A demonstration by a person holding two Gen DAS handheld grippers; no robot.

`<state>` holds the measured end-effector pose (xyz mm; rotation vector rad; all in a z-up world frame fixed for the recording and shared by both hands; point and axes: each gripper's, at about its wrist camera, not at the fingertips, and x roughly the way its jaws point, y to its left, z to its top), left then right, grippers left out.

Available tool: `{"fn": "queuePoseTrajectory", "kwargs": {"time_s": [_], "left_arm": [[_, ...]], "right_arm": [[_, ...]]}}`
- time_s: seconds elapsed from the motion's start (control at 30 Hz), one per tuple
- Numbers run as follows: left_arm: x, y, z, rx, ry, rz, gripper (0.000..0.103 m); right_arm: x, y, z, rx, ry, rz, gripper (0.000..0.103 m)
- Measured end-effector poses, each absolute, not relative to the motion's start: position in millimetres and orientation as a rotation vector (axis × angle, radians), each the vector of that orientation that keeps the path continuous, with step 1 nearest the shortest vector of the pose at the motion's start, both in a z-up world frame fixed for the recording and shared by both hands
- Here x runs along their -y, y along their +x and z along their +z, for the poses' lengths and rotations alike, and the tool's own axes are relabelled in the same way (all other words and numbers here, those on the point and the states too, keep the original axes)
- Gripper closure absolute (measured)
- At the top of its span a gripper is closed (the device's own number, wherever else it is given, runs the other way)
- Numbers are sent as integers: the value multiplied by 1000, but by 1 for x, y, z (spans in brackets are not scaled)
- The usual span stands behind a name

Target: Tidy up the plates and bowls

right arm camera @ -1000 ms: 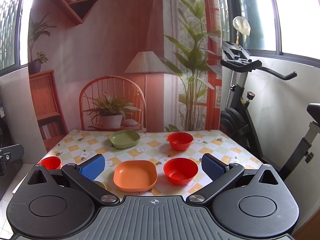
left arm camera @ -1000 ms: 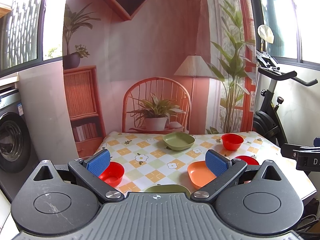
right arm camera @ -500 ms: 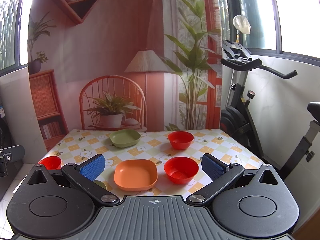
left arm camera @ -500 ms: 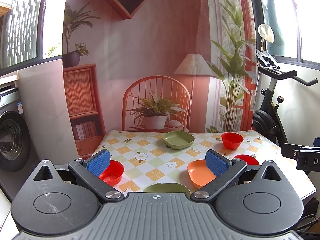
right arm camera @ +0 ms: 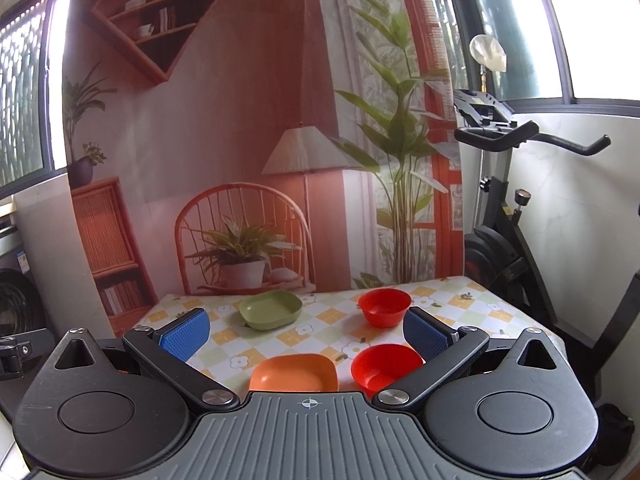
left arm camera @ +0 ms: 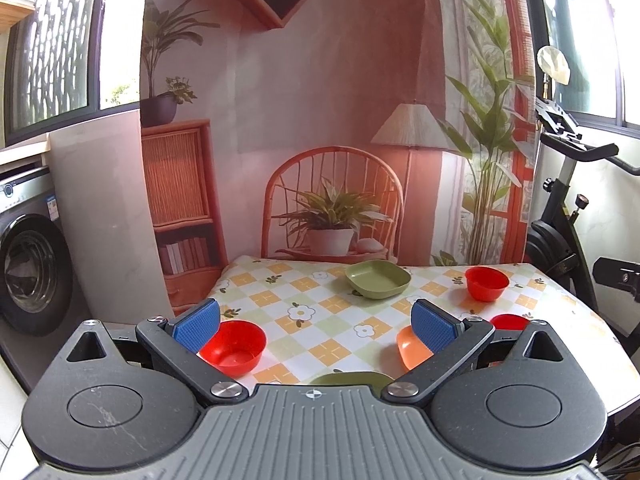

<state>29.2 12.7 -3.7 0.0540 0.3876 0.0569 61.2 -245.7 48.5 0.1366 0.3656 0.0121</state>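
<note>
Both grippers hover open and empty over the near edge of a checked table (left arm camera: 304,312). In the left wrist view my left gripper (left arm camera: 316,322) has a red bowl (left arm camera: 234,346) by its left finger, an orange plate (left arm camera: 412,350) behind its right finger, and a green plate (left arm camera: 352,379) half hidden under its body. A green plate (left arm camera: 378,279) and a red bowl (left arm camera: 486,283) sit farther back; another red bowl (left arm camera: 509,321) peeks out at right. My right gripper (right arm camera: 306,334) faces the orange plate (right arm camera: 294,372), a red bowl (right arm camera: 384,365), a far red bowl (right arm camera: 384,306) and the green plate (right arm camera: 270,309).
A printed backdrop (left arm camera: 332,120) of a chair, lamp and plants hangs behind the table. An exercise bike (right arm camera: 516,200) stands to the right. A washing machine (left arm camera: 28,260) stands at the left. The other gripper's black body (right arm camera: 16,346) pokes in at the left edge.
My right gripper has moved forward and tilted, so the orange plate and near red bowl now sit lower and closer. The left view is nearly unchanged. Both stay open.
</note>
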Motion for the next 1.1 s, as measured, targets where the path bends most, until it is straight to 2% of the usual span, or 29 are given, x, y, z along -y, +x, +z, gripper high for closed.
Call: {"fn": "queuePoseTrajectory", "kwargs": {"time_s": [0.33,0.5,0.87,1.1], "left_arm": [[-29,80,-15,-434,89,75,2],[-28,109,-40,-503,124,95,15],[-35,153,-94,-643,110,78,29],[-39,165,-120,-739,95,87,35]], "right_arm": [[241,111,26,-319,163,-2,0],[231,149,3,-370,188,41,0],[194,198,-59,-570,135,91,1],[177,217,-92,-688,95,147,12]]}}
